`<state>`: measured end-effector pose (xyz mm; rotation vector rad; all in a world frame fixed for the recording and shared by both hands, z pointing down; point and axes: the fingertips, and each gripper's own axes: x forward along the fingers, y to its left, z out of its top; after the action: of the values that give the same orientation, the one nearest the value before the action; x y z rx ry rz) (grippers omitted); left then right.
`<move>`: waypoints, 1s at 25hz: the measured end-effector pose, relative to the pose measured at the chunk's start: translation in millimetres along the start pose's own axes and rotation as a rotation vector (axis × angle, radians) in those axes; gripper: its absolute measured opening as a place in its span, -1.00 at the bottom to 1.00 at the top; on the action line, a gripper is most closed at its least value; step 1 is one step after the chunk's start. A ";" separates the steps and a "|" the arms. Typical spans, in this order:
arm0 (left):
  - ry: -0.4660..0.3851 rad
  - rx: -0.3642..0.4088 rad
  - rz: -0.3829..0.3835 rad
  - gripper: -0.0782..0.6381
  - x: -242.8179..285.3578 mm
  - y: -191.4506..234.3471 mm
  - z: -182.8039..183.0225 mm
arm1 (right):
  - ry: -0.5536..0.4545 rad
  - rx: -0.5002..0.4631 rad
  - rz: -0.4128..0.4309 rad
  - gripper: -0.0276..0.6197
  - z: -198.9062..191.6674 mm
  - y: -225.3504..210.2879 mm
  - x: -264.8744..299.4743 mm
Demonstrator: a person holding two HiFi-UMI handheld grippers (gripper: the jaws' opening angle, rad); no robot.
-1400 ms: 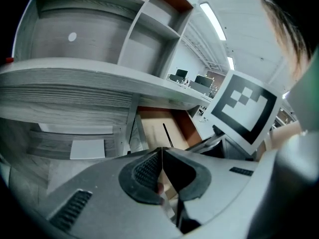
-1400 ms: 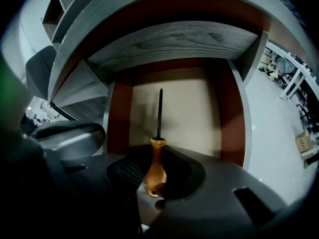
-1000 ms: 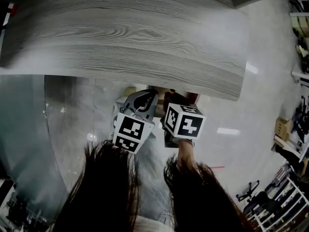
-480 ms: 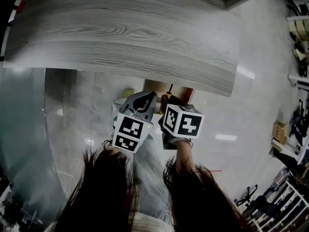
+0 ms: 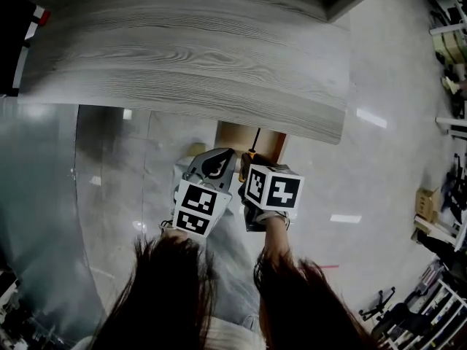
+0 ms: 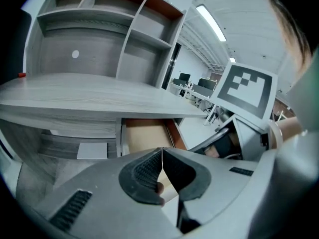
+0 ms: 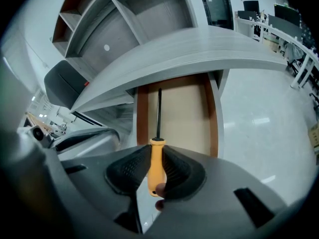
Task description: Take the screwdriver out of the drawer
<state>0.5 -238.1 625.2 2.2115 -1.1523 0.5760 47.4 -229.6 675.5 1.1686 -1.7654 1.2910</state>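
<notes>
A screwdriver (image 7: 156,166) with an orange handle and a thin black shaft is clamped between the pads of my right gripper (image 7: 156,159). Its shaft points out over the open drawer (image 7: 177,116), a wooden box with a pale bottom under the grey desk. In the head view the screwdriver (image 5: 253,143) sticks up from my right gripper (image 5: 250,168) toward the drawer (image 5: 235,135). My left gripper (image 6: 162,159) is shut with nothing between its pads, just left of the right one, and it also shows in the head view as the left gripper (image 5: 215,162).
A grey wood-grain desk top (image 5: 190,64) overhangs the drawer. Shelving (image 6: 99,29) rises behind the desk. A glass panel (image 5: 44,195) stands at the left. Polished floor (image 5: 379,166) spreads to the right, with racks (image 5: 445,188) at its far edge.
Both grippers have drawn back from the desk a little, and the screwdriver in the right one now shows more clearly in front of the open drawer.
</notes>
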 end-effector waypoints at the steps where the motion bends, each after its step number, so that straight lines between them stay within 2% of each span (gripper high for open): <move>1: 0.000 0.000 0.005 -0.73 -2.4 -1.4 0.8 | -0.001 0.000 0.002 -0.64 -1.6 0.5 -2.1; 12: -0.005 0.017 0.049 -0.73 -34.8 -15.0 16.4 | -0.032 0.011 0.022 -0.64 -10.0 9.1 -32.0; 25: -0.055 0.050 0.076 -0.73 -59.9 -31.9 50.8 | -0.144 0.016 0.036 -0.64 -0.8 8.9 -76.0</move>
<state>0.8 -221.6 542.1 2.2462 -1.2672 0.5847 69.0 -206.5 605.8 1.2719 -1.8897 1.2721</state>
